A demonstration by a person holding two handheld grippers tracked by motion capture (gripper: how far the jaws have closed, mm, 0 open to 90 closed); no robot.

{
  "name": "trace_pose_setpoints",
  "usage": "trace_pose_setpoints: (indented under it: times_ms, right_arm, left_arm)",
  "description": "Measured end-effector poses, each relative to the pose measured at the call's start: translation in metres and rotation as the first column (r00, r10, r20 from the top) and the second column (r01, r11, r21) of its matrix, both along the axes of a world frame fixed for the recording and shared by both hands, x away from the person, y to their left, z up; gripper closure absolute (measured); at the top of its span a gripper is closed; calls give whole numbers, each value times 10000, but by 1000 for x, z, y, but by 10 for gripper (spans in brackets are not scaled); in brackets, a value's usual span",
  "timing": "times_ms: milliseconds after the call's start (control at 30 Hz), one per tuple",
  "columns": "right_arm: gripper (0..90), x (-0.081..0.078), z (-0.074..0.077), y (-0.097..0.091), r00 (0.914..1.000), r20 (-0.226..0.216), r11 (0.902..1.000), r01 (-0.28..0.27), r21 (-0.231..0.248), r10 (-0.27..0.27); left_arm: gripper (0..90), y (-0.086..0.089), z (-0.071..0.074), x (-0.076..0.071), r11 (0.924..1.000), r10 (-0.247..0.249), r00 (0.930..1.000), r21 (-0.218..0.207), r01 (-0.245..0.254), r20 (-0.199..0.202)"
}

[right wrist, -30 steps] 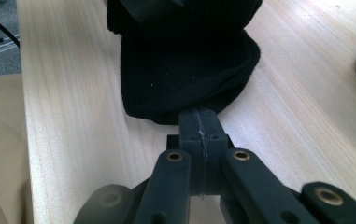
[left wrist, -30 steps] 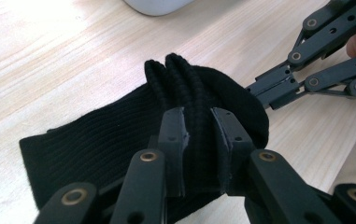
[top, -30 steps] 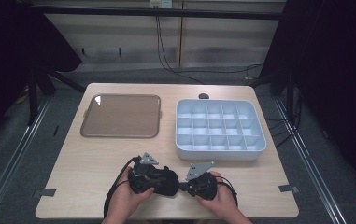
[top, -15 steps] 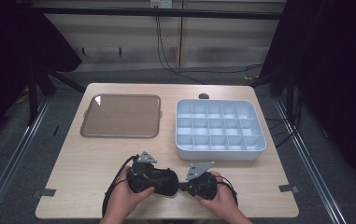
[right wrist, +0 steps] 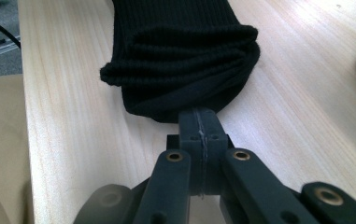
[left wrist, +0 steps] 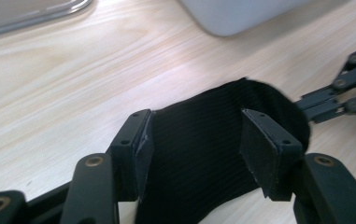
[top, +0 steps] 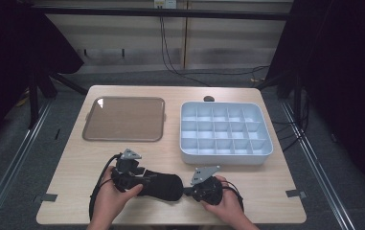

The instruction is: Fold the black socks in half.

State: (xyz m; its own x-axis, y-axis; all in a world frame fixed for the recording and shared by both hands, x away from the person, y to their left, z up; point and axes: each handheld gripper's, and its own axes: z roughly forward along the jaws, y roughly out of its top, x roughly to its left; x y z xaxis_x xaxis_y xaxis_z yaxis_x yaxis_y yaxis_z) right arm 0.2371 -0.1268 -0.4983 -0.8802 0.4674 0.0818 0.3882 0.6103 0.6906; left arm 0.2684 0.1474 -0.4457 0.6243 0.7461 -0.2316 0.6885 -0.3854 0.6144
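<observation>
high view: mounted up above the person's edge of the table [top: 74, 158], looking forward and down, so you get the whole top plus floor and back wall. Pretty far off.
left gripper view: rides on the left gripper [left wrist: 199, 154], super close and low, looking along its jaws across the black sock [left wrist: 203, 140] toward the white tray [left wrist: 241, 16].
right gripper view: sits on the right gripper [right wrist: 199, 130], also right up close, looking along the sock [right wrist: 180, 51] lengthwise.
shared: all three catch the sock [top: 163, 186] and the wood around it; the left gripper view also catches the other gripper's linkage [left wrist: 344, 93].
</observation>
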Motion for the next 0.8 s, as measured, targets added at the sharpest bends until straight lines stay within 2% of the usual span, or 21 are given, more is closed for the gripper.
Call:
trace_pose_setpoints:
  times_ms: [200,467,800]
  right_arm:
    - [900,0,0,0,10000,-36,10000,31,25,-31]
    - [900,0,1,0,10000,-10,10000,23,-73,-23]
    - [900,0,1,1,10000,4,10000,14,-80,-14]
  left_arm:
    - [453,9,-12,2,9992,350,9984,207,-341,-440]
    - [466,11,-27,2,9979,454,9947,507,-409,-923]
    - [587,5,-33,2,9957,163,9932,923,-56,-1156]
